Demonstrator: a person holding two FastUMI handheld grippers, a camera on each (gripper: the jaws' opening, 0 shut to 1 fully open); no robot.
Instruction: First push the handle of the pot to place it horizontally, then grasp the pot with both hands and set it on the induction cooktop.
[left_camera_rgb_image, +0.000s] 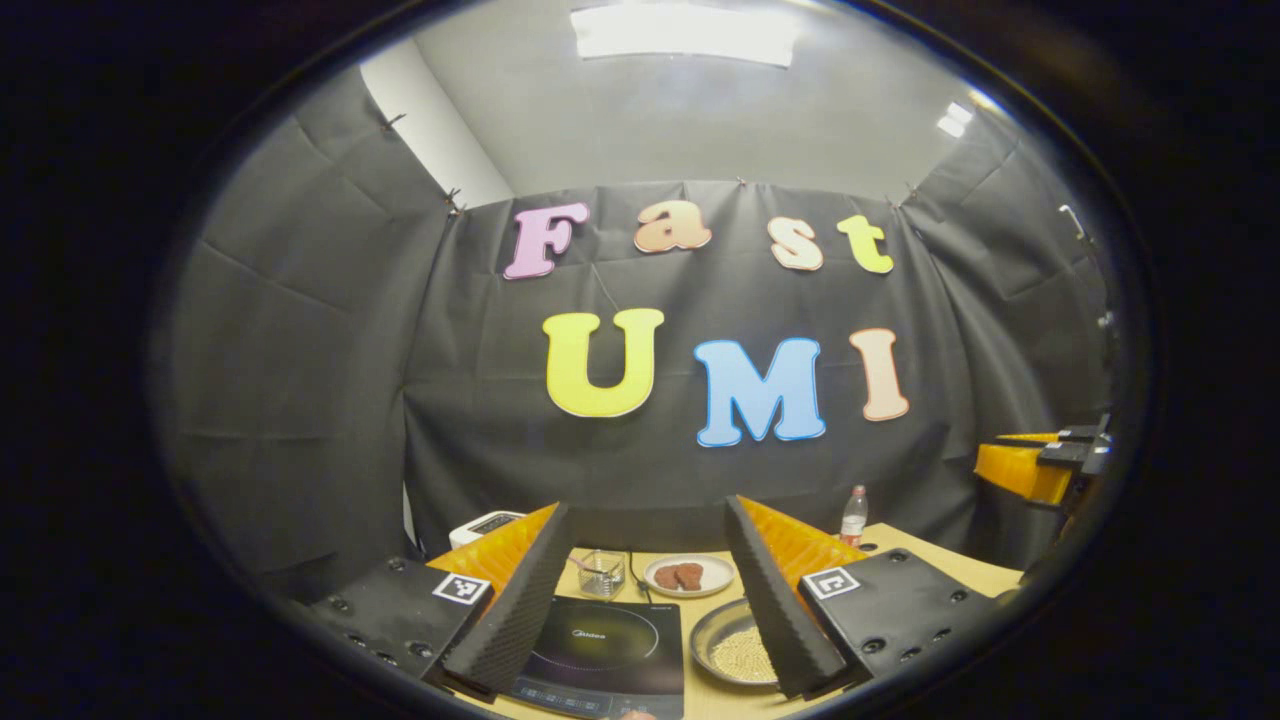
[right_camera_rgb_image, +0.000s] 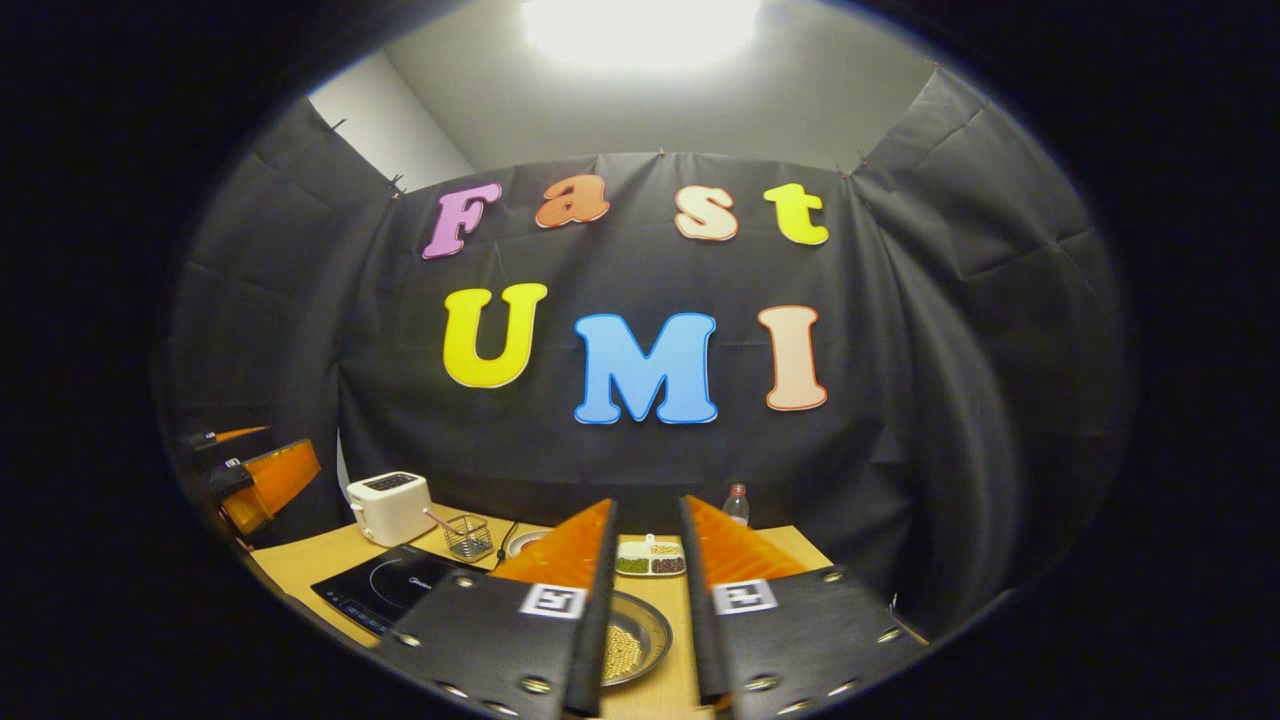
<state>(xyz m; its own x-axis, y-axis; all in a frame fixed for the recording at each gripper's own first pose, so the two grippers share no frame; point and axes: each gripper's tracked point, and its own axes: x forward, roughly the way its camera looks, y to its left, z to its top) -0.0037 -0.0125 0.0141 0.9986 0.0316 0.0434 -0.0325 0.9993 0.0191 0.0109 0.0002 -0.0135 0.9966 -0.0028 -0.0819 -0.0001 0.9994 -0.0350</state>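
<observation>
Your tabletop (left_camera_rgb_image: 930, 552) carries the cooktop (left_camera_rgb_image: 600, 640) with the pot (left_camera_rgb_image: 735, 650) just to its right, holding pale grains; its handle cannot be made out. Your left gripper (left_camera_rgb_image: 640, 600) hangs above both, fingers spread and holding nothing. Your right gripper (right_camera_rgb_image: 645, 600) hangs above the pot (right_camera_rgb_image: 630, 635), fingers slightly parted and empty, the toaster (right_camera_rgb_image: 390, 505) far left.

Glossy black glass cooktop (left_camera_rgb_image: 600, 645), matt metal pot (left_camera_rgb_image: 735, 640), wooden table (right_camera_rgb_image: 300, 560)
</observation>
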